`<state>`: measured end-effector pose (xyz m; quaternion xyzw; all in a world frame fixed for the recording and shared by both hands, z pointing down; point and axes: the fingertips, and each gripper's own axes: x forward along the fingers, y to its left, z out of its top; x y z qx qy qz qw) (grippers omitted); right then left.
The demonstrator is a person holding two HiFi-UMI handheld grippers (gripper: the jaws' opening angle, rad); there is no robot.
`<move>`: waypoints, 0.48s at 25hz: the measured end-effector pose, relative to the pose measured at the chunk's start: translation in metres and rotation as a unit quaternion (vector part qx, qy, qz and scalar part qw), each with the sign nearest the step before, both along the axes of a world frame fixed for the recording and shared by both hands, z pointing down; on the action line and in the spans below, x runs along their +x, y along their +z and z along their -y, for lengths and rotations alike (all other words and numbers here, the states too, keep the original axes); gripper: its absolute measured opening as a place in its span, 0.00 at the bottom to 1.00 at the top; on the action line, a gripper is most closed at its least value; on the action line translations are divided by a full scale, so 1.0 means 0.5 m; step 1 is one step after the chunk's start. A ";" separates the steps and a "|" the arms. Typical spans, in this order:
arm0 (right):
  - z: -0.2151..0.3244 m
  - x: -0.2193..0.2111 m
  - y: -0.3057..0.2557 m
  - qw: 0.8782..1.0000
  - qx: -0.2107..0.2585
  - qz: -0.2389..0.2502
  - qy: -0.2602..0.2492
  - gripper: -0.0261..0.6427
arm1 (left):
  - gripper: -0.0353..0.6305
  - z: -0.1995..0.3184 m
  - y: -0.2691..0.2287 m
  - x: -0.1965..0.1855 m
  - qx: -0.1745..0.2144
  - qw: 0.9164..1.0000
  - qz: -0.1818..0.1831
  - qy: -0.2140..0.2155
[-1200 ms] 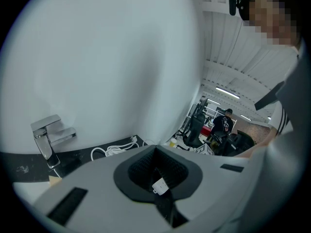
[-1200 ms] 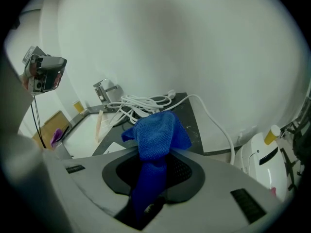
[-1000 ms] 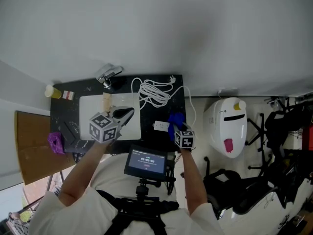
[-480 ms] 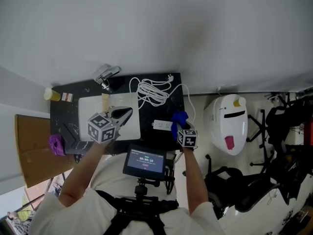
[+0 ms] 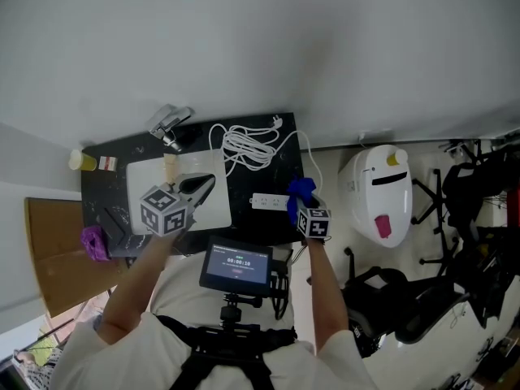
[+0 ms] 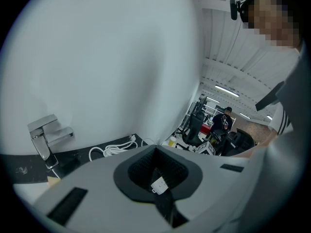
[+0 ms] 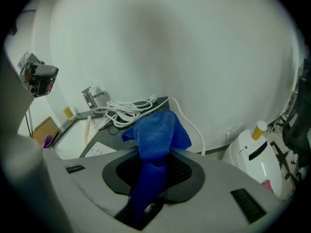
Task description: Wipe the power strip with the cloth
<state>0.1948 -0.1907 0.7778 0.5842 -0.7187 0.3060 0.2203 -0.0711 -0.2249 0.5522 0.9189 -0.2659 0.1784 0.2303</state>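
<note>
The blue cloth (image 7: 154, 132) is clamped between the jaws of the right gripper (image 7: 154, 161). The white power strip (image 5: 266, 202) is laid flat on the black countertop (image 5: 260, 182), just beside the cloth at its 9 o'clock. The left gripper (image 6: 156, 178) is held with jaws together and nothing between them.

The cloth (image 7: 154, 130) is held between the jaws of the right gripper (image 5: 300, 199), and the power strip (image 5: 266, 202) is found just to that gripper's left on the counter (image 5: 244, 187). The coiled cable (image 5: 248, 146) is laid ahead of it. The left gripper (image 5: 201, 187) is held over the sink (image 5: 142, 177), with the faucet (image 5: 168, 124) ahead.
</note>
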 end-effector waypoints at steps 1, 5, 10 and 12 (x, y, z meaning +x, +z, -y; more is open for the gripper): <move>0.001 0.004 -0.001 1.000 0.001 0.000 0.001 0.19 | 0.06 0.001 0.000 0.001 0.000 1.000 0.000 0.000; -0.003 0.021 -0.005 1.000 0.005 -0.003 0.006 0.19 | 0.06 -0.002 0.001 0.005 -0.001 1.000 0.000 0.000; -0.004 0.045 -0.001 1.000 0.006 -0.007 0.016 0.19 | 0.06 -0.001 0.005 0.008 -0.002 1.000 0.001 0.000; -0.005 0.058 0.001 1.000 0.006 -0.009 0.020 0.19 | 0.06 0.000 0.004 0.012 -0.001 1.000 0.001 0.001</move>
